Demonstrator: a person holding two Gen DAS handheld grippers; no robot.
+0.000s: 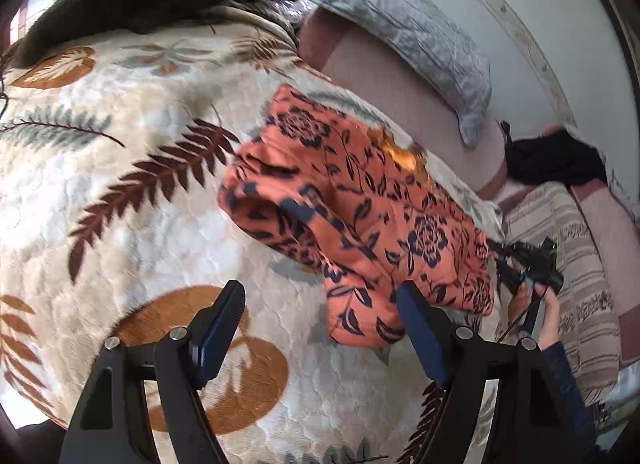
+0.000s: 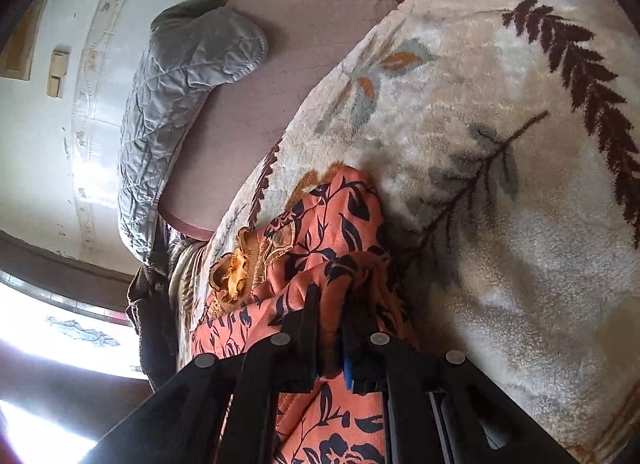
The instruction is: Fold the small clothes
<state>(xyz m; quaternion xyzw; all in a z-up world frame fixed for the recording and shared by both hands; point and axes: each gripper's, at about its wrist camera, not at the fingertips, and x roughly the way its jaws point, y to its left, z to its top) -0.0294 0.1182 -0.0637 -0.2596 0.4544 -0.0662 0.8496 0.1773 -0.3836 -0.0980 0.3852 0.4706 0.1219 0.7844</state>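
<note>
The orange floral garment (image 1: pixel 360 215), thin, limp and likely to slide, lies on the bed's blanket (image 1: pixel 120 183) just ahead of the released left gripper (image 1: pixel 320 304), while the right gripper (image 2: pixel 332 304) pinches its edge, the best hold.

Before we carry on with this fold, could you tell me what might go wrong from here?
1. The right gripper alone pinches the garment; the left gripper is open and off it, so a pull could drag the bunched cloth instead of folding it.
2. The garment lies near the blanket edge and might slide off.
</note>
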